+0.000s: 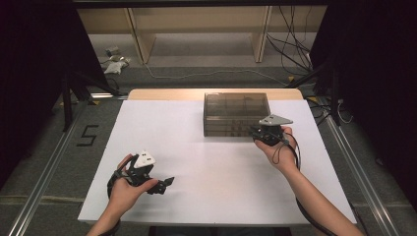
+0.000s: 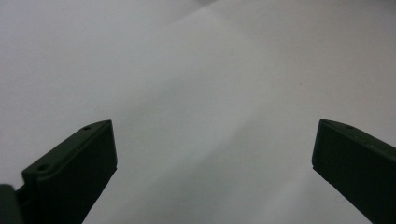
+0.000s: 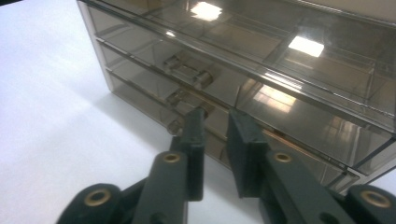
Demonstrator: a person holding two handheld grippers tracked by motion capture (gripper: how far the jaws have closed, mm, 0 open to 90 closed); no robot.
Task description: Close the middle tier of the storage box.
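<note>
Two grippers are in your hands over the white table [image 1: 196,147], and a smoky clear drawer box [image 1: 236,114] sits toward the far edge, at about one o'clock from the table's middle.

Your left gripper [image 1: 162,185] is at about seven o'clock on the table, low over the white surface and well apart from the box. Your left hand [image 1: 129,184] wraps its body, with the grey plate on top. In the left gripper view its jaws stand wide apart, one at the lower left and one at the lower right, with bare white table between them and nothing held.

The drawer box stands upright with its front facing you. In the right gripper view you can see a stack of shallow drawers, each with a small clear handle [image 3: 187,71] near the middle of its front, and reflections of lamps on the top.

Your right gripper [image 1: 254,132] is at about three o'clock from the table's middle, right at the near right corner of the box front. Your right hand [image 1: 279,150] holds it from behind. In the right gripper view [image 3: 215,122] its jaws are parted by a narrow gap, tips at the handles of the lower drawers; the left tip is touching or just in front of a handle, I cannot tell which. Nothing is pinched between the pads.
</note>
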